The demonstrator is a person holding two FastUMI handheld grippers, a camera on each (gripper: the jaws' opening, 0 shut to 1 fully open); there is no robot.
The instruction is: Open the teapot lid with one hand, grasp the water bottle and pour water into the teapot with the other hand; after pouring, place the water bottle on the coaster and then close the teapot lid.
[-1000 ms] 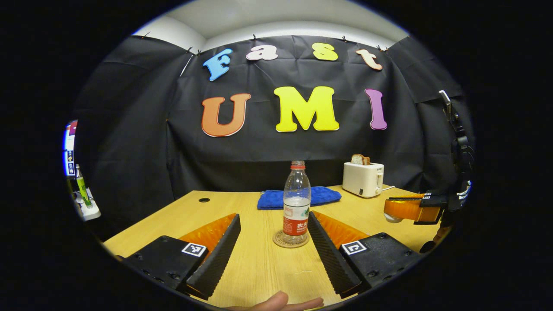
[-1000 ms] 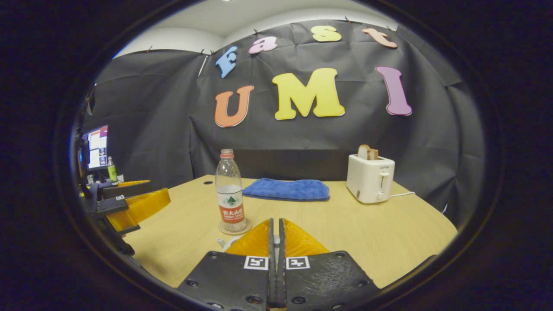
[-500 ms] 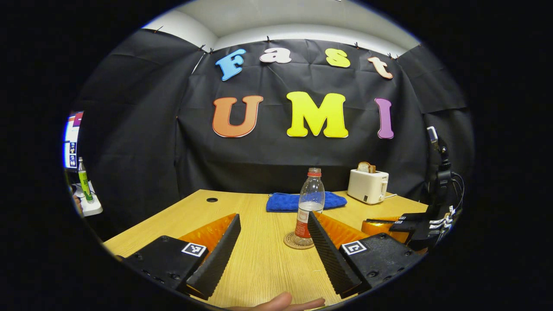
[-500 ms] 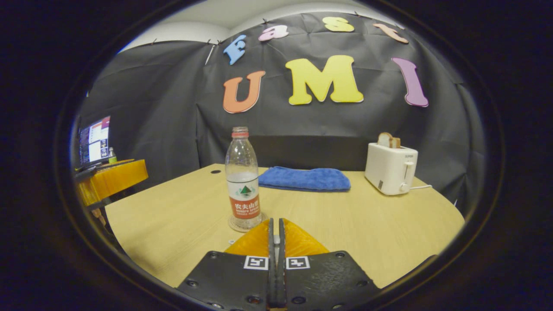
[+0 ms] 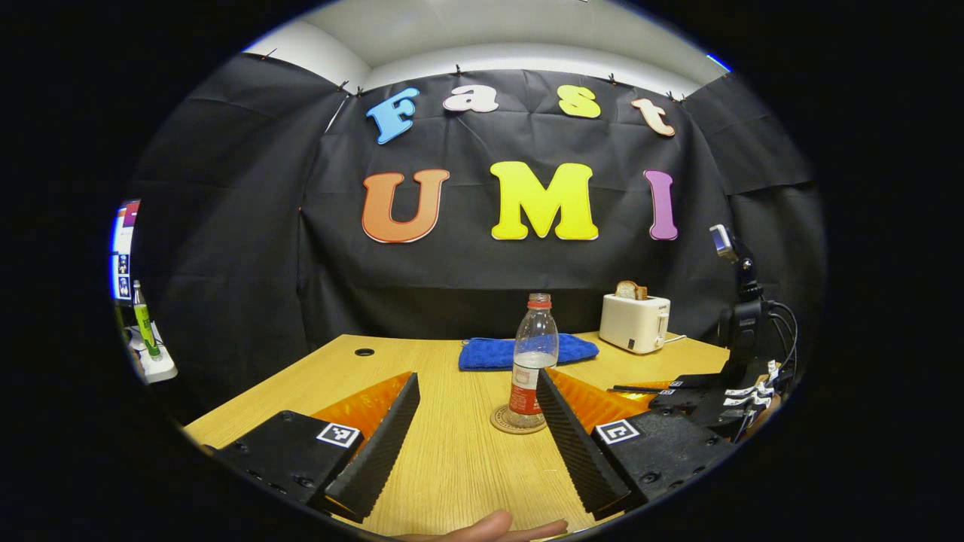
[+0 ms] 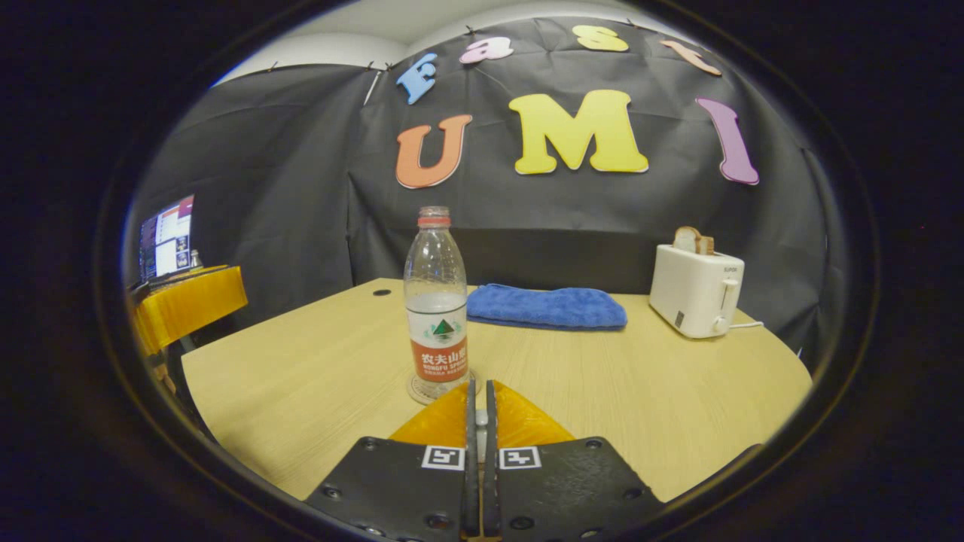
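From my left gripper (image 5: 474, 433), jaws wide apart, the water bottle (image 5: 531, 360) stands straight ahead and a little right of the gap's centre, upright on its coaster (image 5: 517, 420), long axis vertical. My right gripper (image 6: 477, 452) has its jaws together, with the bottle just beyond and slightly left; I cannot tell if they clamp anything. I judge the right is nearer. The bottle is clear, roughly half full, with a red label.
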